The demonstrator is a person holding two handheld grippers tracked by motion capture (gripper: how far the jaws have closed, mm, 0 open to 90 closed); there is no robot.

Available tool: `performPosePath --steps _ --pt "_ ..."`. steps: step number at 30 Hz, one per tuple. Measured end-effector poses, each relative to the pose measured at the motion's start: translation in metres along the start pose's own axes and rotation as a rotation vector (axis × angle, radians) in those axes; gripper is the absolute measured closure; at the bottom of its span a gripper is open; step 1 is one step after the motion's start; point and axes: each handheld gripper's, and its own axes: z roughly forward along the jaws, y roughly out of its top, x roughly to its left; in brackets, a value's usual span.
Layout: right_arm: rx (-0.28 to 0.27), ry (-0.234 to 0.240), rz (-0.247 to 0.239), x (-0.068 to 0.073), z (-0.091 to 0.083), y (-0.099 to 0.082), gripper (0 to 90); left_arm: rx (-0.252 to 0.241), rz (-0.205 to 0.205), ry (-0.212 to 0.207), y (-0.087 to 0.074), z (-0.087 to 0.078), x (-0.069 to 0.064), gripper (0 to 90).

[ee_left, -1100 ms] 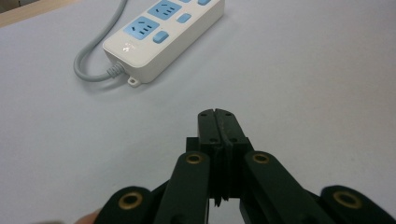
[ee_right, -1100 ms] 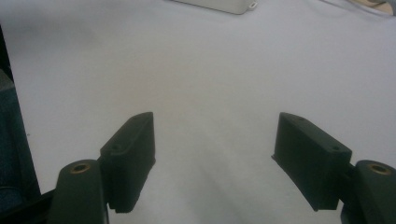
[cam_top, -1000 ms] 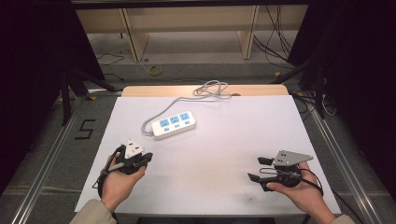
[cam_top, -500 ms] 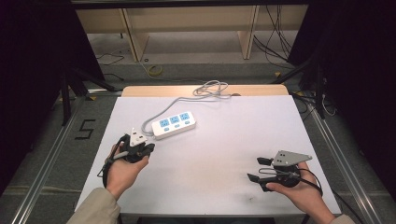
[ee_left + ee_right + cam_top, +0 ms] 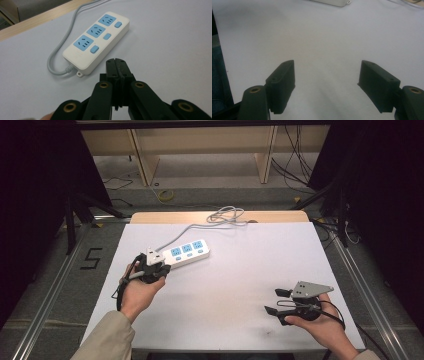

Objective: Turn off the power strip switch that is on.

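A white power strip with three blue sockets lies on the white table, left of centre; its grey cable runs to the far edge. In the left gripper view the power strip lies just beyond my left gripper, whose jaws are pressed together with nothing between them. In the high view my left gripper sits at the strip's near left end. My right gripper rests open near the table's front right. In the right gripper view my right gripper has its jaws wide apart over bare table.
The table's far edge shows a wooden strip. Beyond it stand wooden shelf legs and loose cables on the floor. Metal rails run along both sides of the table. A corner of the power strip shows in the right gripper view.
My left gripper has moved forward and a little right, up to the near end of the power strip. The right gripper has stayed in place.
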Motion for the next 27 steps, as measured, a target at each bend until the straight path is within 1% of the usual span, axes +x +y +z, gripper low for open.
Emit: performPosePath --steps 5,6,11,14,17,19,20,25,26,27 --pt "-0.003 -0.001 -0.004 0.0 0.0 0.0 29.5 0.003 0.017 0.006 0.009 0.006 -0.001 90.0" --pt "0.0 0.001 -0.008 0.0 0.0 0.0 29.5 0.001 0.013 0.004 0.011 0.009 -0.002 89.9" --pt "-0.002 -0.001 -0.001 0.0 0.0 0.0 29.5 0.006 0.025 0.007 0.016 0.013 -0.002 90.0" --pt "-0.002 0.0 -0.005 0.0 0.001 0.0 29.5 0.006 0.02 0.011 0.018 0.016 -0.001 90.0" --pt "-0.003 0.0 -0.005 0.0 0.001 0.0 29.5 0.005 0.008 0.02 0.023 0.019 0.005 90.0" --pt "-0.003 0.001 -0.005 0.0 0.001 0.0 29.5 0.005 0.005 0.02 0.024 0.02 0.006 90.0" --pt "-0.001 0.0 -0.001 0.0 0.001 0.0 29.5 0.008 0.002 0.018 0.025 0.023 0.007 90.0" --pt "-0.003 0.0 0.0 0.0 0.0 0.0 29.5 0.021 -0.001 0.018 0.027 0.03 0.009 90.0" --pt "-0.003 0.0 0.0 0.0 0.0 0.0 29.5 0.024 0.004 0.016 0.028 0.031 0.009 90.0" --pt "-0.004 0.0 -0.002 -0.001 0.0 0.0 29.5 0.023 -0.002 0.016 0.029 0.032 0.008 90.0"
